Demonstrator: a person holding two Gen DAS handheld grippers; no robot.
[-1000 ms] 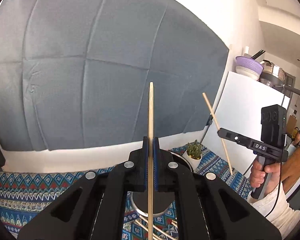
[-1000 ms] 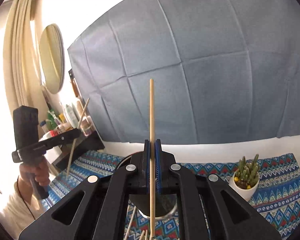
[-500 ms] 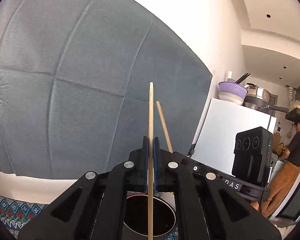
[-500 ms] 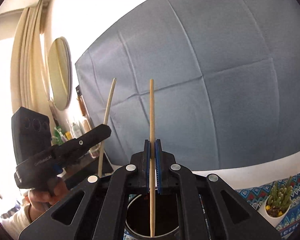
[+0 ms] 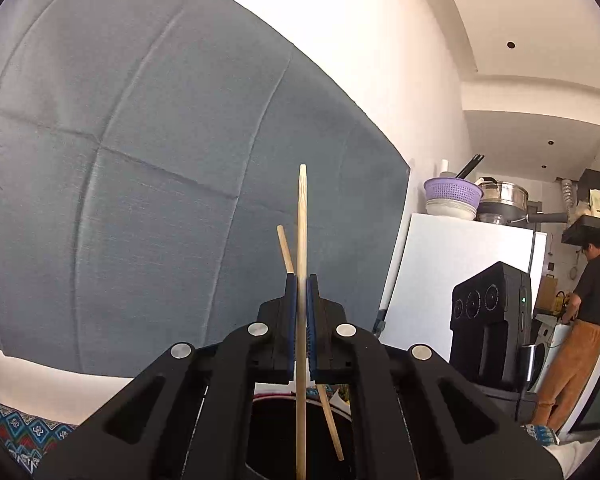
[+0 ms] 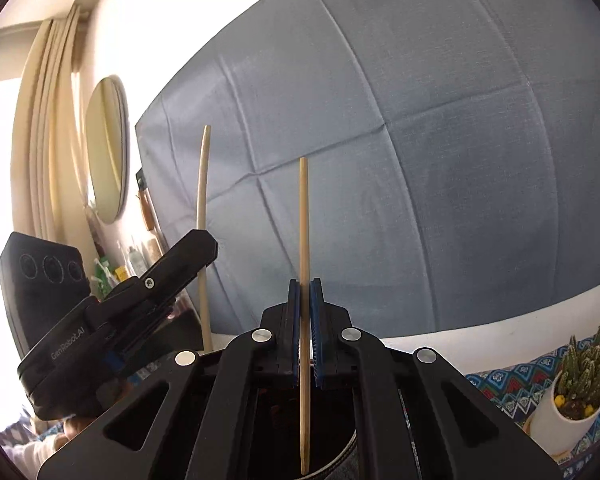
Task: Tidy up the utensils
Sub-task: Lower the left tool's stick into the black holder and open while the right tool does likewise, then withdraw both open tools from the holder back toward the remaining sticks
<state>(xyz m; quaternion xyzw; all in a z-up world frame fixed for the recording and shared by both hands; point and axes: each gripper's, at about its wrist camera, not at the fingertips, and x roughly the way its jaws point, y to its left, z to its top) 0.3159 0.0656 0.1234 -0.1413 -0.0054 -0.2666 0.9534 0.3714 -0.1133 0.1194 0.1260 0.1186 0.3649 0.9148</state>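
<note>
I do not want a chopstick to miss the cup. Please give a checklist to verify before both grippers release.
1. Left gripper shut on left chopstick: ok.
2. Right gripper holds right chopstick: ok, pads look slightly parted.
3. Right chopstick's lower tip inside the dark cup: ok.
4. Left chopstick's lower tip inside the cup: cannot tell, it leaves the frame.
5. Sticks not touching: cannot tell; they cross in the left view.

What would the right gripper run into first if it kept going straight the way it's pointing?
Most likely the grey-blue cloth hung on the wall: the right gripper, shut on a chopstick, points straight at it with nothing visible between. Depth is unclear.
</note>
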